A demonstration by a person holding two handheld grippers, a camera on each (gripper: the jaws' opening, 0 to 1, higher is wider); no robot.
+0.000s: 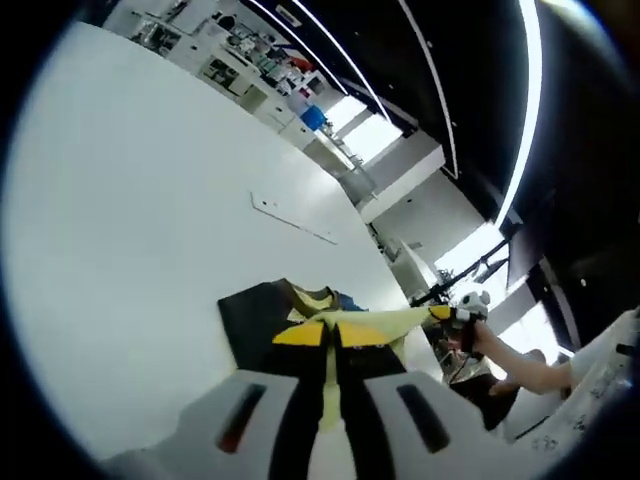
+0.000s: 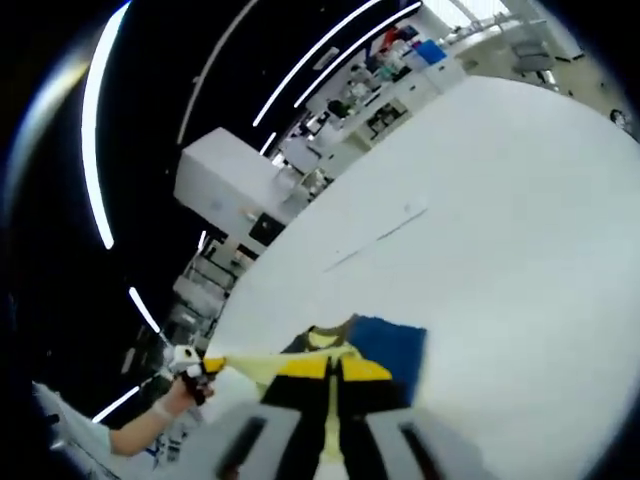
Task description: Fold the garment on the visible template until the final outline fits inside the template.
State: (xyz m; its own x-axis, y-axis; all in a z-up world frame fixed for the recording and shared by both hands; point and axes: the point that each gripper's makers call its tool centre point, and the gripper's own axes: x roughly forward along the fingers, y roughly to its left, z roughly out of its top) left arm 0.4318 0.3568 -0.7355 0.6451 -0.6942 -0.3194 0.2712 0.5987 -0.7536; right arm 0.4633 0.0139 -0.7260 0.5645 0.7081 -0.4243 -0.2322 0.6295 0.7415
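Note:
A black, yellow and blue garment (image 1: 300, 335) is lifted above the white table (image 1: 150, 230), stretched between both grippers. My left gripper (image 1: 325, 390) is shut on a yellow and black fold of it at the bottom of the left gripper view. To the right, a hand holds my right gripper (image 1: 462, 312), shut on the garment's yellow edge. In the right gripper view the garment (image 2: 330, 368) runs from my right gripper (image 2: 328, 425) leftward to my left gripper (image 2: 192, 372). A faint template line (image 1: 290, 215) (image 2: 380, 235) is marked on the table beyond the garment.
The table (image 2: 520, 250) spreads wide and bare around the garment. Shelves and benches with clutter (image 1: 250, 50) stand beyond its far edge. A person's forearm (image 1: 520, 370) (image 2: 135, 430) reaches in at the side.

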